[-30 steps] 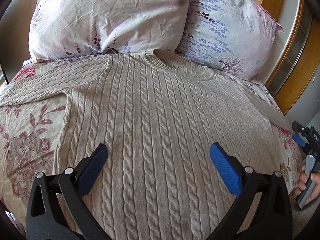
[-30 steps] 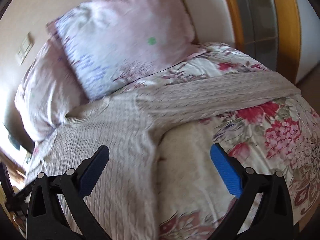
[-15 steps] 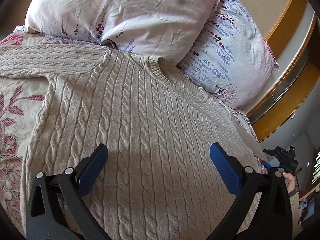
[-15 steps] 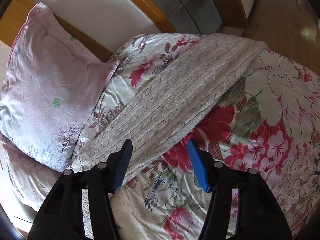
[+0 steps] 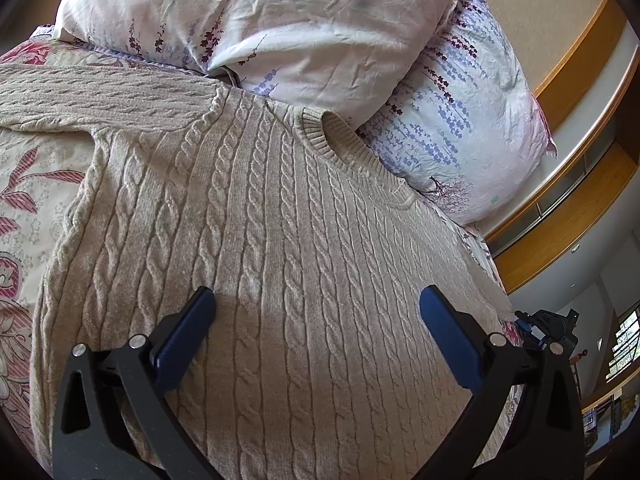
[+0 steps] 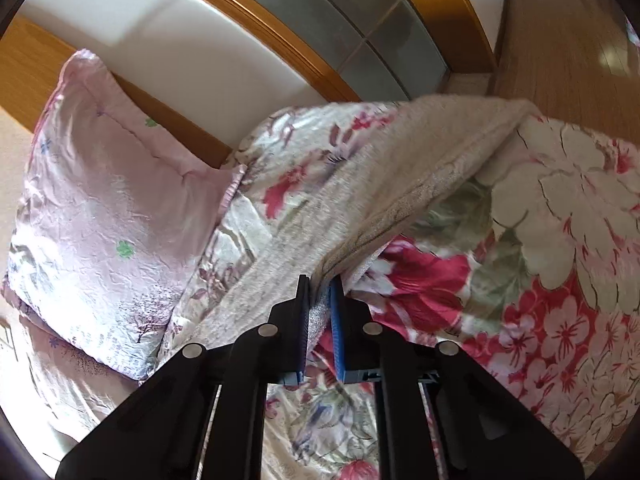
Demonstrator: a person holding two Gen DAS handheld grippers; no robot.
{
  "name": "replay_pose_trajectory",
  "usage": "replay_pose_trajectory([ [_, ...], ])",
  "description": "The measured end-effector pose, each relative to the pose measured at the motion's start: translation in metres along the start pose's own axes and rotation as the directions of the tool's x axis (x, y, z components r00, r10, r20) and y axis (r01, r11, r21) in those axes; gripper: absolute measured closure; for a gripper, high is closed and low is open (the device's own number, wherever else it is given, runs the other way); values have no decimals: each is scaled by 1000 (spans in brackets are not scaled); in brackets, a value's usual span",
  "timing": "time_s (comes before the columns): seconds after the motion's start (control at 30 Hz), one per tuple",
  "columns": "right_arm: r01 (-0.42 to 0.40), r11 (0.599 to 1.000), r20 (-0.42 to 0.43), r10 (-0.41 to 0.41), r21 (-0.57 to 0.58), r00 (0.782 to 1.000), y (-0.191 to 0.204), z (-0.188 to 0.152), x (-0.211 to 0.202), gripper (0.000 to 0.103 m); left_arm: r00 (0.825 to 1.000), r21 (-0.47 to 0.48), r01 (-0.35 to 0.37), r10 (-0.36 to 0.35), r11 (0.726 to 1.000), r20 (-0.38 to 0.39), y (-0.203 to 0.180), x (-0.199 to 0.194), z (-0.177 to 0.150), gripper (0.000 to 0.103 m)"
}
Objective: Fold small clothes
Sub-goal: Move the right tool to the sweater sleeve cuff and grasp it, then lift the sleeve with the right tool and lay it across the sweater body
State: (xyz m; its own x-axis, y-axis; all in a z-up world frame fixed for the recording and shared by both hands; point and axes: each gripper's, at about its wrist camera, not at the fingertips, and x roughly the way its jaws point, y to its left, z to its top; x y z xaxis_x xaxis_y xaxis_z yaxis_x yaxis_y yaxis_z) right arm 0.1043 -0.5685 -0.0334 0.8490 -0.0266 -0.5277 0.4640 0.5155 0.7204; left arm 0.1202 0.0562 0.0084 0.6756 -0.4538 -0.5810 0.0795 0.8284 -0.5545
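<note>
A beige cable-knit sweater (image 5: 280, 240) lies flat, front up, on a floral bedspread (image 5: 24, 200), its collar toward the pillows. My left gripper (image 5: 316, 300) is open and empty, hovering over the sweater's chest. One sleeve (image 5: 80, 100) stretches out to the left. My right gripper (image 6: 319, 280) is shut on the lower edge of the other sleeve (image 6: 380, 192), which runs away across the bedspread (image 6: 560, 240) toward the bed's edge. The right gripper also shows small at the right edge of the left wrist view (image 5: 548, 328).
Two floral pillows (image 5: 280, 28) (image 5: 472, 120) lean at the head of the bed, just beyond the collar. A pink pillow (image 6: 108, 208) lies left of the sleeve. A wooden headboard and frame (image 6: 300, 64) and wooden floor (image 6: 568, 48) lie beyond the bed.
My right gripper has closed from half open onto the sleeve's edge. The left gripper has stayed open and drifted slightly nearer the collar.
</note>
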Motion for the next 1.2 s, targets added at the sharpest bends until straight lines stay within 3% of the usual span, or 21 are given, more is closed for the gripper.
replay_pose_trajectory([
  [0.1, -67, 993, 50, 72, -94, 996, 31, 3, -16, 92, 1000, -2, 1, -1, 1000, 1, 0, 0, 0, 2],
  [0.2, -162, 970, 48, 173, -182, 984, 67, -2, -26, 93, 1000, -2, 2, -2, 1000, 1, 0, 0, 0, 2],
  [0.3, -273, 924, -29, 275, -268, 961, 106, -22, -25, 93, 1000, -2, 2, -2, 1000, 1, 0, 0, 0, 2],
  [0.4, -365, 870, -164, 328, -331, 930, 140, -58, -12, 93, 1000, -3, 3, -3, 1000, 1, 0, 0, 0, 2],
  [0.5, -402, 840, -311, 297, -364, 903, 159, -100, 14, 93, 1000, -5, 6, -6, 1000, 2, 0, -1, 0, 2],
  [0.67, -339, 868, -473, 141, -364, 870, 151, -149, 51, 88, 1000, -5, 7, -7, 1000, 2, 0, -1, -1, 2],
  [0.7, -350, 879, -492, 159, -325, 856, 145, -149, 50, 85, 1000, -5, 7, -7, 1000, 2, 0, -1, 0, 2],
  [0.73, -366, 887, -509, 185, -281, 840, 139, -147, 48, 67, 1000, -5, 7, -7, 1000, 2, 0, -1, 0, 2],
  [0.77, -371, 896, -511, 207, -243, 834, 133, -143, 44, 39, 1000, -4, 6, -6, 1000, 1, 0, -1, 0, 2],
  [0.83, -388, 902, -465, 265, -189, 844, 122, -132, 26, 24, 1000, -4, 6, -6, 1000, 1, 0, -1, 0, 2],
  [0.97, -365, 926, -378, 305, -95, 874, 98, -104, 3, 24, 1000, -5, 9, -9, 1000, 1, 0, -1, 0, 2],
  [1.13, -250, 963, -311, 269, 98, 912, 55, -80, 16, 31, 1000, -6, 12, -12, 1000, 2, 1, -1, 0, 2],
  [1.2, -225, 962, -293, 263, 156, 919, 43, -74, 24, 40, 1000, -7, 14, -14, 1000, 3, 1, -2, 0, 2],
])
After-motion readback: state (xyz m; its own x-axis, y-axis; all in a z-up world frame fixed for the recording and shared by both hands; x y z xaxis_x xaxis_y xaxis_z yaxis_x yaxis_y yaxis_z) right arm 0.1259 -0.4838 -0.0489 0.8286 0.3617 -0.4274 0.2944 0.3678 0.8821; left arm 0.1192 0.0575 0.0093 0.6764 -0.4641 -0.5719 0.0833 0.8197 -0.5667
